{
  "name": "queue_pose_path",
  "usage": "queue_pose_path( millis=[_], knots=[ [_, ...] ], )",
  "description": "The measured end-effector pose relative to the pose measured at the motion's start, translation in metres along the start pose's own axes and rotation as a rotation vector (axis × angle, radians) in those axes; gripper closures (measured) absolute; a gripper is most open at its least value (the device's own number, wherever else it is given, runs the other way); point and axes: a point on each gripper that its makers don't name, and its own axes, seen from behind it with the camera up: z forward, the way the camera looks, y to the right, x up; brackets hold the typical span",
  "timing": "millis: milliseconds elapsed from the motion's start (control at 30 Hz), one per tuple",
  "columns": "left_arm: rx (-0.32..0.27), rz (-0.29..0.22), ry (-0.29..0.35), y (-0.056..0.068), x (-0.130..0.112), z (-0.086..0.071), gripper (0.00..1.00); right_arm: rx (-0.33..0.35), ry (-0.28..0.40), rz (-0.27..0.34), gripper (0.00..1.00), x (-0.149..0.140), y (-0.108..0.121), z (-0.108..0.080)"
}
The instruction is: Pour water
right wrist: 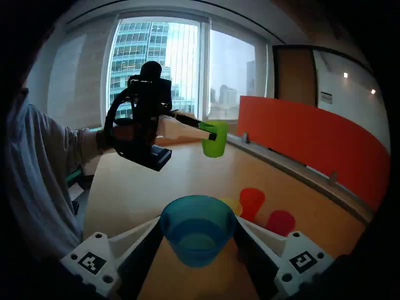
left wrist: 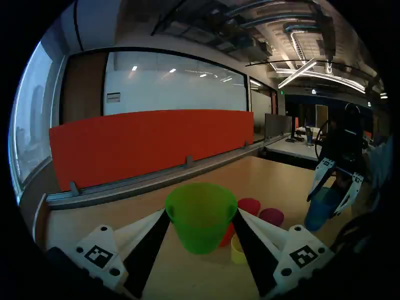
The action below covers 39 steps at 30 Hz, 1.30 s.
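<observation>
My left gripper (left wrist: 200,216) is shut on a green plastic cup (left wrist: 200,227), held upright over the wooden table (left wrist: 280,175). To the far right, my right gripper (left wrist: 327,202) holds a blue cup (left wrist: 318,214). In the right gripper view, my right gripper (right wrist: 198,225) is shut on that blue cup (right wrist: 196,232), upright, with water in its bottom. Farther off, a hand holds the left gripper (right wrist: 214,132), which clamps the green cup (right wrist: 215,142) above the table (right wrist: 150,180).
A red cup (left wrist: 248,205), a magenta cup (left wrist: 271,216) and a yellow cup (left wrist: 237,250) stand on the table between the grippers, seen again as red cup (right wrist: 251,200), magenta cup (right wrist: 280,222), yellow cup (right wrist: 231,204). An orange partition (left wrist: 150,140) lines the far edge. A grey sleeve (right wrist: 40,175) is at left.
</observation>
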Motion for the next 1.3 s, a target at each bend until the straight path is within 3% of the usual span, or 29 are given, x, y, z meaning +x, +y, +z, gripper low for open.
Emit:
queue_pose_path(
  millis=[367, 767, 1067, 1300],
  knots=[
    [0.003, -0.013, 0.075, 0.006, 0.023, -0.015, 0.14, -0.009, 0.019, -0.008, 0.08, 0.007, -0.004, -0.003],
    [-0.022, 0.02, 0.063, 0.027, 0.018, -0.027, 0.14, -0.028, 0.052, -0.013, 0.08, 0.018, -0.001, -0.006],
    [-0.051, 0.016, 0.07, 0.042, 0.015, -0.036, 0.14, -0.047, 0.109, -0.004, 0.08, 0.041, 0.006, -0.009],
    [-0.083, 0.03, 0.073, 0.062, 0.01, -0.045, 0.14, -0.057, 0.15, -0.014, 0.08, 0.061, 0.012, -0.011]
  ],
)
